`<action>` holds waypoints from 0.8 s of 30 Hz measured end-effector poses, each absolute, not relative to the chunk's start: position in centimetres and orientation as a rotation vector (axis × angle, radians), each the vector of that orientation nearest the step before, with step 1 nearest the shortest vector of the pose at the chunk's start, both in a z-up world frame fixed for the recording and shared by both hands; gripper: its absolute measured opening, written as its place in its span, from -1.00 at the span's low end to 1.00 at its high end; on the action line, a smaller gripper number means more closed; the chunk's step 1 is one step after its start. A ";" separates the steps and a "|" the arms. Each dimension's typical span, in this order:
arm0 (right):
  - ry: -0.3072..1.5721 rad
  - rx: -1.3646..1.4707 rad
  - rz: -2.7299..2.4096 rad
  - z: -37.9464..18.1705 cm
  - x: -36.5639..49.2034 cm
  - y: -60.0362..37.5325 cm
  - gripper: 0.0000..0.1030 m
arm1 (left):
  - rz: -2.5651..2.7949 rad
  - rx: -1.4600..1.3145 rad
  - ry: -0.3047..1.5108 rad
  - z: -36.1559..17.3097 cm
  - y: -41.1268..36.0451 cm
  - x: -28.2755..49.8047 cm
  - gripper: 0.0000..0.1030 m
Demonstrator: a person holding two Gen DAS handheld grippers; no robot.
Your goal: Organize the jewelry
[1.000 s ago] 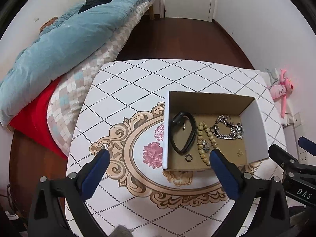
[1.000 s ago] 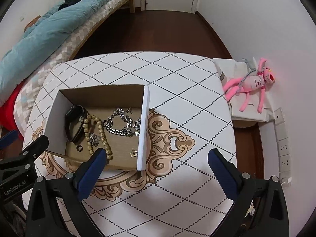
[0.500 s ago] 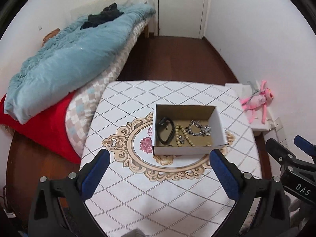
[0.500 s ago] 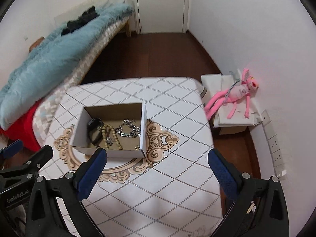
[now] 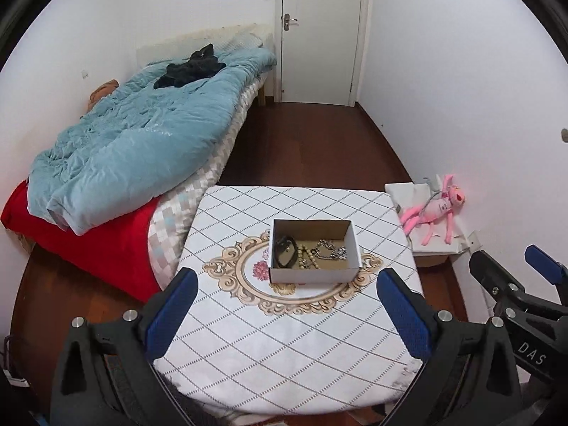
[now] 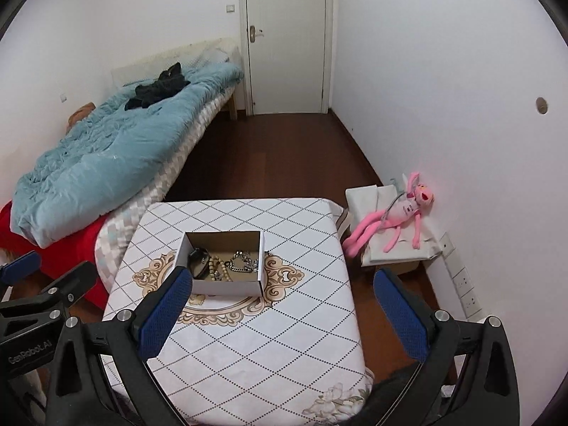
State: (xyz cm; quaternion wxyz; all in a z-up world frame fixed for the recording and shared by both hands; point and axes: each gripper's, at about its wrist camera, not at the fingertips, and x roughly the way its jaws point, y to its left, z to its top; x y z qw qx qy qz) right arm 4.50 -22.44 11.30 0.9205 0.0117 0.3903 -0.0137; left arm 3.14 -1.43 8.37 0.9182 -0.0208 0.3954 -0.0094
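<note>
An open white cardboard box (image 5: 312, 274) (image 6: 227, 287) stands on the patterned table (image 5: 284, 348) (image 6: 284, 333). Inside lie a black band (image 5: 285, 250) (image 6: 197, 261), a beige bead bracelet (image 5: 308, 256) (image 6: 216, 266) and a silver chain (image 5: 332, 249) (image 6: 243, 262). My left gripper (image 5: 284, 285) is open and empty, held well back from the box and above the table's near part. My right gripper (image 6: 280, 285) is open and empty, equally far back, with its left finger (image 6: 167, 314) overlapping the box's near left corner in the view.
A bed with a blue quilt (image 5: 142, 142) and red blanket (image 5: 88, 241) stands left of the table. A pink plush toy (image 6: 397, 216) lies on a white box by the right wall. A closed door (image 5: 319, 35) is at the far end.
Both grippers have pulled far back and up from the box, so the whole table and room now show. Both stay open and empty.
</note>
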 end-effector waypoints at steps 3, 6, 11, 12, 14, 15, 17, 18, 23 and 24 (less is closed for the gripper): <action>0.792 0.024 -0.034 12.5 3.4 -22.8 1.00 | -0.022 -0.033 0.813 9.0 -1.6 2.6 1.00; 0.793 0.032 -0.037 13.3 2.7 -23.2 1.00 | -0.019 -0.029 0.820 9.1 -1.6 2.4 1.00; 0.823 0.035 -0.037 13.1 3.0 -23.6 1.00 | 0.003 -0.029 0.842 8.5 -1.6 3.2 1.00; 0.827 0.036 -0.036 12.9 3.3 -23.7 1.00 | 0.006 -0.030 0.847 8.4 -1.7 3.3 1.00; 0.847 0.031 -0.035 12.4 4.1 -23.6 1.00 | 0.008 -0.026 0.865 7.9 -1.7 4.1 1.00; 0.858 0.033 -0.028 12.1 4.6 -23.5 1.00 | 0.007 -0.024 0.882 7.5 -1.8 4.6 1.00; 0.881 0.033 -0.024 11.4 5.8 -23.4 1.00 | 0.011 -0.017 0.899 7.0 -1.8 5.4 1.00; 0.888 0.033 -0.021 11.0 6.4 -23.4 1.00 | 0.018 -0.013 0.904 6.8 -1.9 5.8 1.00; 0.921 0.019 -0.030 9.3 9.2 -22.9 1.00 | 0.035 0.007 0.935 5.3 -2.1 7.9 1.00; 0.932 0.016 -0.029 8.8 9.8 -22.8 1.00 | 0.031 0.010 0.946 4.9 -2.2 8.4 1.00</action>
